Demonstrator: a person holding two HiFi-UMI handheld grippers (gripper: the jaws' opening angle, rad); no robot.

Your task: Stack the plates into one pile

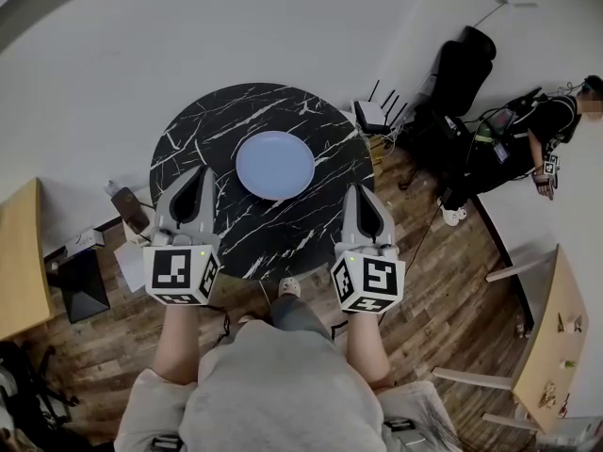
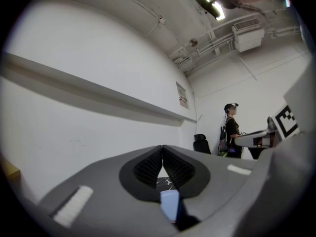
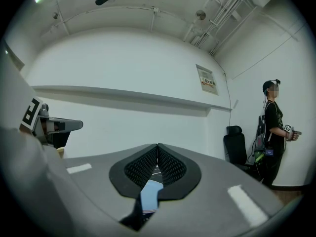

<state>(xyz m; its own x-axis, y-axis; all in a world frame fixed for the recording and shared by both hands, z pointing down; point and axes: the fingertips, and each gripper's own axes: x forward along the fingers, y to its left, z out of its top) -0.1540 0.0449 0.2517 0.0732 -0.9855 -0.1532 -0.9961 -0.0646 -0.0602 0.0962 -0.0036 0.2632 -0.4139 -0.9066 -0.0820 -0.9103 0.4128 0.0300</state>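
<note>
Nearest, the left tongs (image 1: 200, 171) and right tongs (image 1: 364, 189) are held over the near edge of the round black marbled desk (image 1: 188, 135), one at each side. Each pair is closed tip to tip, with nothing gripped. Beyond them a pale blue plate (image 1: 274, 165) lies flat near the desk's middle, apart from both tongs; I cannot tell whether it is one plate or several stacked. Farther right are a black chair (image 1: 464, 69) and a standing person (image 1: 528, 139).
</note>
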